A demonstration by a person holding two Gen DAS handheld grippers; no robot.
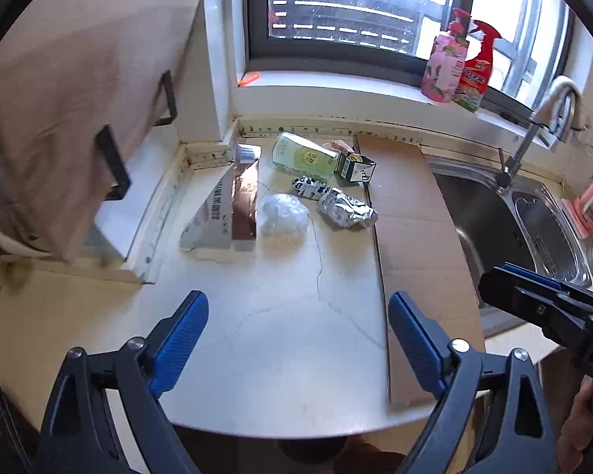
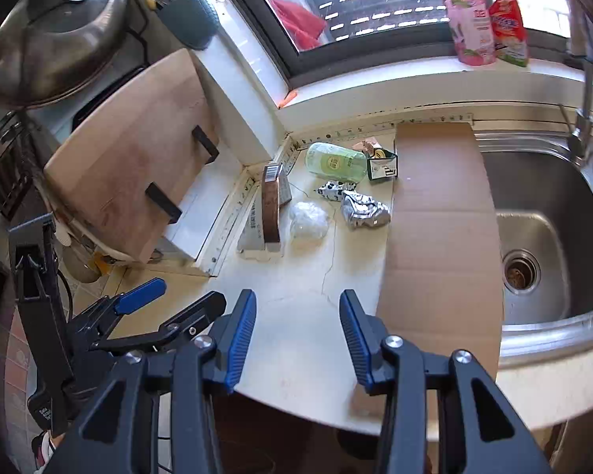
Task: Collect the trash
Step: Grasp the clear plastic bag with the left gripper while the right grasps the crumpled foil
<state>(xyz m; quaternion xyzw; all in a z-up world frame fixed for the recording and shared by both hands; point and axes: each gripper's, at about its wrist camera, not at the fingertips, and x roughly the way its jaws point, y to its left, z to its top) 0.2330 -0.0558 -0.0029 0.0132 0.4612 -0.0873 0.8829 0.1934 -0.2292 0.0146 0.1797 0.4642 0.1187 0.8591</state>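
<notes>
Trash lies at the back of the counter: a green plastic bottle [image 1: 302,155] [image 2: 335,160] on its side, a dark green carton [image 1: 355,168] [image 2: 382,166], a spotted wrapper [image 1: 309,187] [image 2: 334,190], crumpled foil [image 1: 346,208] [image 2: 363,209], a clear plastic wad [image 1: 284,215] [image 2: 308,221] and a flattened brown and silver box [image 1: 229,207] [image 2: 268,213]. My left gripper [image 1: 298,339] is open and empty above the counter's front. My right gripper [image 2: 298,335] is open and empty too, well short of the trash; it shows at the right of the left wrist view [image 1: 549,304].
A flat cardboard sheet [image 1: 411,237] [image 2: 440,237] lies between the trash and the steel sink [image 1: 514,221] [image 2: 549,237]. A wooden board [image 1: 79,98] [image 2: 134,162] leans at the left. Spray bottles [image 1: 460,63] stand on the window sill. A pot lid [image 2: 55,27] sits far left.
</notes>
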